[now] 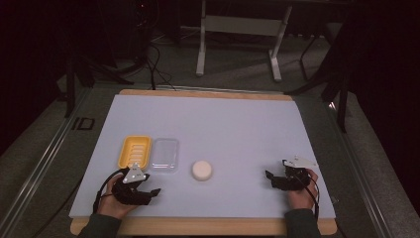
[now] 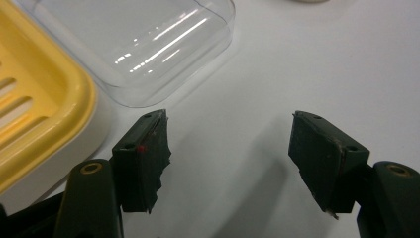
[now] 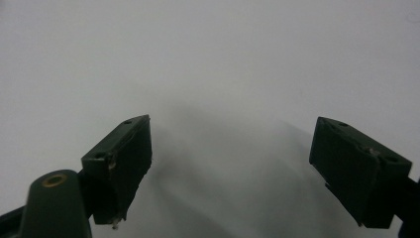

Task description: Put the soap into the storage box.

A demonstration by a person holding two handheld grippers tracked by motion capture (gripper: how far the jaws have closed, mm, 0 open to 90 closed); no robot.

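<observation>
A yellow slotted soap dish (image 1: pixel 134 151) lies on the white table mat (image 1: pixel 223 124) at the front left, and a clear plastic lid (image 1: pixel 165 154) lies right beside it. A round white soap bar (image 1: pixel 202 170) rests a little to the right of the lid. My left gripper (image 1: pixel 148 186) sits just in front of the dish and lid, jaws open and empty. Its own view shows the dish (image 2: pixel 34 99) and the lid (image 2: pixel 143 44) close ahead of the open left gripper (image 2: pixel 229 148). My right gripper (image 1: pixel 275 173) rests at the front right, open over bare mat, its jaws wide apart (image 3: pixel 232 158).
The mat lies on a wooden tabletop (image 1: pixel 198 227) whose edge shows at front and back. Beyond the table stand a white frame's legs (image 1: pixel 200 49) and dark cables on the floor. The room around is dark.
</observation>
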